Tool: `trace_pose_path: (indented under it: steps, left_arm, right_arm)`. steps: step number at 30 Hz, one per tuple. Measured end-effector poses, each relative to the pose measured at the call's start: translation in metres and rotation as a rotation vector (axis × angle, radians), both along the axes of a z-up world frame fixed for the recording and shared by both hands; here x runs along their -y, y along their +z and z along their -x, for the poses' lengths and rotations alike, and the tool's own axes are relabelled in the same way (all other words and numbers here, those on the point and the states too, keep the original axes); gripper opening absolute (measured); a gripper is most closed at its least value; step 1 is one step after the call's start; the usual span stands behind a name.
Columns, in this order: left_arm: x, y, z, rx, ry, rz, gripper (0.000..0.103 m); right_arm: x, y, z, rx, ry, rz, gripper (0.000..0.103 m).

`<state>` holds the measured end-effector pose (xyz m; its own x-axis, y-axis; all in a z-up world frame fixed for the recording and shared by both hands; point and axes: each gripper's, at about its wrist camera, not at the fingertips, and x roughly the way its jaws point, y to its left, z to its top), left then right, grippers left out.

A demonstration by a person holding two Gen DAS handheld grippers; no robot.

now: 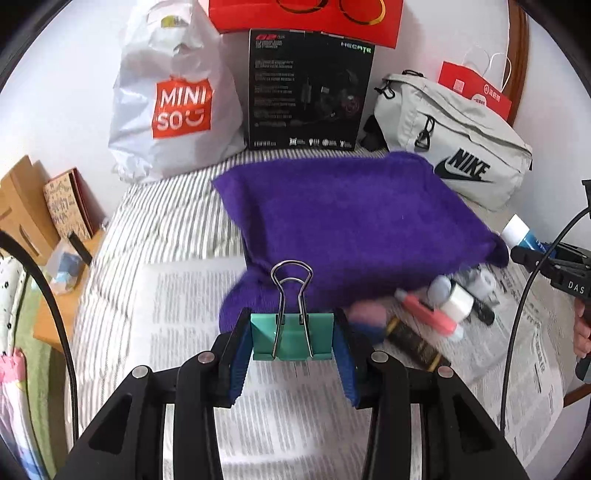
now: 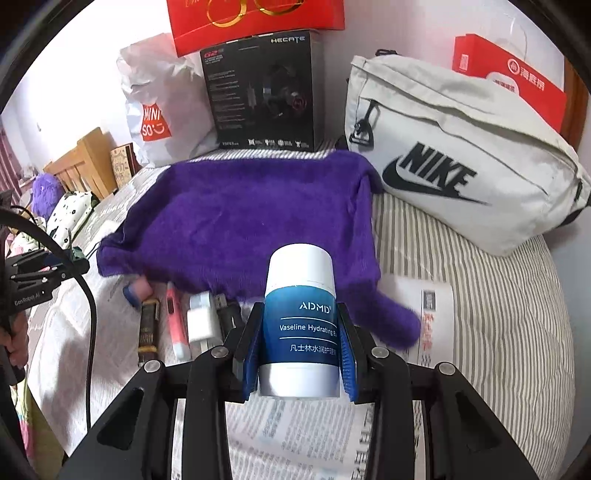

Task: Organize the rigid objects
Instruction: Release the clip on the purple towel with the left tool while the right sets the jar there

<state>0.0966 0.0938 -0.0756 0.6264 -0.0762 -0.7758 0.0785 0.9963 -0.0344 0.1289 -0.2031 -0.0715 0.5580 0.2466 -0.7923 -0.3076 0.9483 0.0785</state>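
Left hand-held gripper (image 1: 293,341): blue pads closed on a teal binder clip (image 1: 292,338), wire handles pointing up and forward. The clip is held above printed paper sheets (image 1: 192,295) spread on a striped bed (image 1: 155,206), just short of the near edge of a purple towel (image 1: 343,218).

Right hand-held gripper (image 2: 300,345): pads closed on the sides of a white and blue ADMD Vaseline bottle (image 2: 300,314), white cap forward, held over the near right part of the towel.

Loose items lie in a row on the paper along the towel's near edge: a pink highlighter (image 2: 174,317), a white charger plug (image 2: 201,319), a dark brown stick with gold bands (image 2: 149,332), a black USB stick (image 2: 225,308) and a pink and blue item (image 2: 136,291), which is blurred. Some are partly under the towel's hem.

Containers at the head of the bed, beyond the towel: a white MINISO bag (image 1: 173,99), top crumpled shut, contents not visible; a black HECATE box (image 1: 308,88), standing upright and closed, with a red box (image 1: 303,18) above it; a grey Nike waist bag (image 2: 454,158), zipped, contents not visible; a red paper bag (image 2: 517,77) behind it.
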Motion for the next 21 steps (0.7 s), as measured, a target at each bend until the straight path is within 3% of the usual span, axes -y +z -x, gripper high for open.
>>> trace_pose_path:
  steps: [9, 21]
  left_arm:
    - [-0.001, 0.013, -0.051, 0.003, -0.006, 0.042, 0.039]
    - [0.009, -0.013, -0.125, -0.055, -0.019, 0.07, 0.039]
  right_arm:
    - [-0.011, 0.002, -0.044, 0.015, -0.003, 0.044, 0.036]
    - [-0.03, -0.024, -0.118, -0.028, 0.021, 0.083, 0.036]
